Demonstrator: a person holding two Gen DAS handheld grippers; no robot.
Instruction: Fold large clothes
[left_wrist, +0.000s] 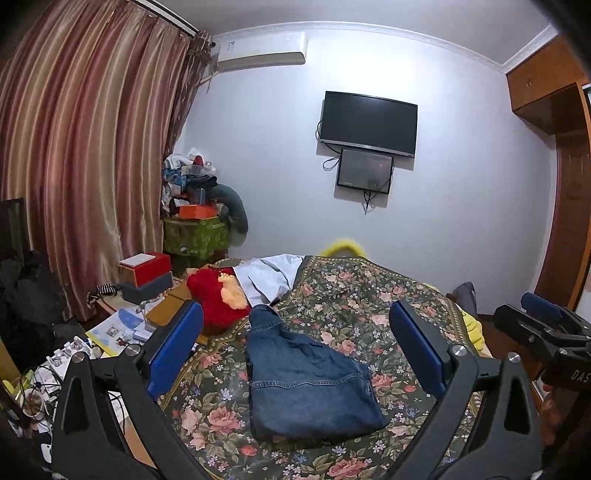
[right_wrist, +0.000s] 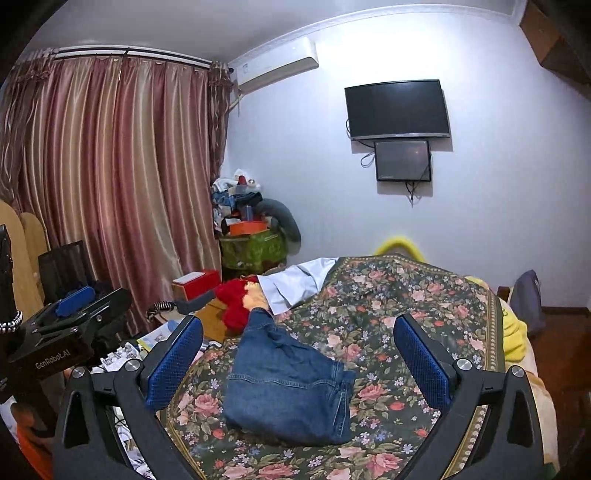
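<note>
Left gripper (left_wrist: 295, 354) spread, nothing pinched. Jeans (left_wrist: 306, 384) folded on floral bedspread (left_wrist: 369, 295), dead ahead between both tongs, long axis running 11 to 5 o'clock. Right gripper (right_wrist: 297, 362) spread, empty. Neither hand clearly nearer.

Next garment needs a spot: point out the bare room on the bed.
Free: the floral bedspread right of the folded jeans, out to its bordered edge. Crowded: the far left corner, where the red plush toy and white cloth lie.
</note>
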